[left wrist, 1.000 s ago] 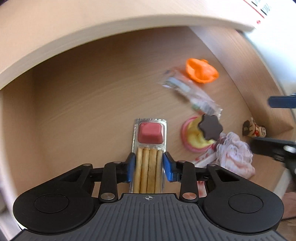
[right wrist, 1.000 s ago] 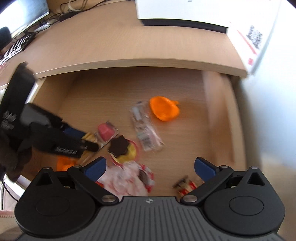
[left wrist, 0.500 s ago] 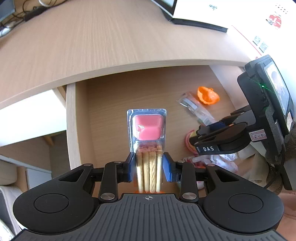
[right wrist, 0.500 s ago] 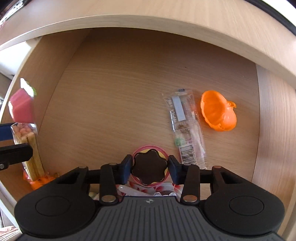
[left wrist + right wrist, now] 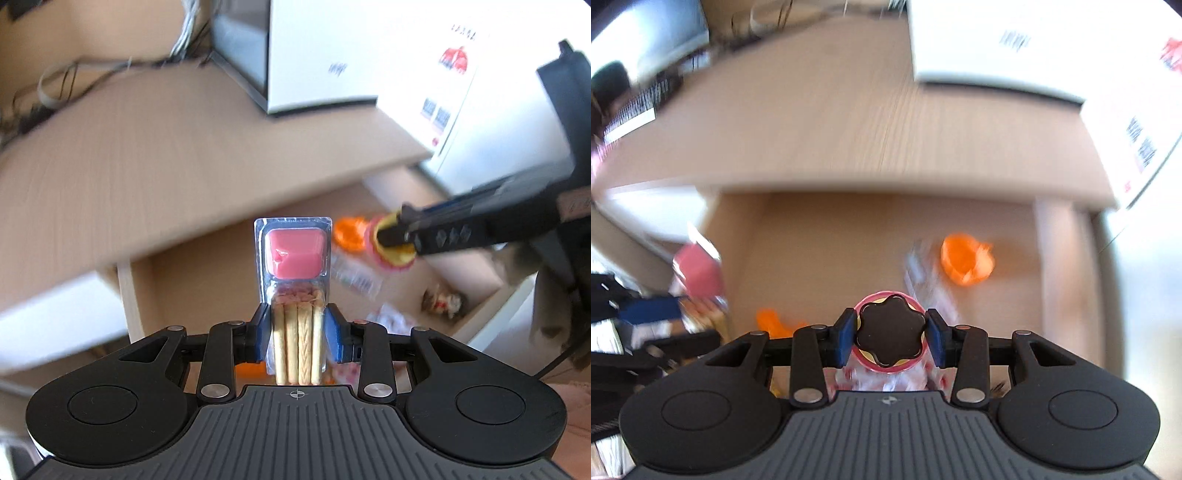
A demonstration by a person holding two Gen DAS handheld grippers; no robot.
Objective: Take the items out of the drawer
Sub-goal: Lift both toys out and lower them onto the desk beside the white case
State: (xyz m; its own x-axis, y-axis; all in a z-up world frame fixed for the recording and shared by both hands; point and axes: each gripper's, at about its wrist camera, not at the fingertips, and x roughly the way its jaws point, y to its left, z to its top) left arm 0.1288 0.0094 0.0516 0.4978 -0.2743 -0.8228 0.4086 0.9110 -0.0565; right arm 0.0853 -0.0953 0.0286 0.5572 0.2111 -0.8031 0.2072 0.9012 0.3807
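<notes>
My left gripper (image 5: 296,330) is shut on a clear snack pack (image 5: 295,258) of biscuit sticks with a pink dip cup, held up above the open wooden drawer (image 5: 207,273). My right gripper (image 5: 890,336) is shut on a pink-rimmed yellow cup with a dark flower-shaped lid (image 5: 889,336), also lifted over the drawer (image 5: 827,243). In the left wrist view that cup (image 5: 391,243) hangs at the right in the other gripper's fingers. The snack pack (image 5: 698,273) shows blurred at the left of the right wrist view.
An orange toy (image 5: 966,260), a clear wrapped packet (image 5: 923,280), a white-pink wrapper (image 5: 391,317) and a small brown figure (image 5: 443,301) lie in the drawer. The desk top (image 5: 184,147) above carries a white box (image 5: 325,55) and cables (image 5: 74,81).
Both grippers have risen out of the drawer with their items. The right one lifted the flower-lidded cup off the drawer floor; the left raised the snack pack higher, toward the desk top.
</notes>
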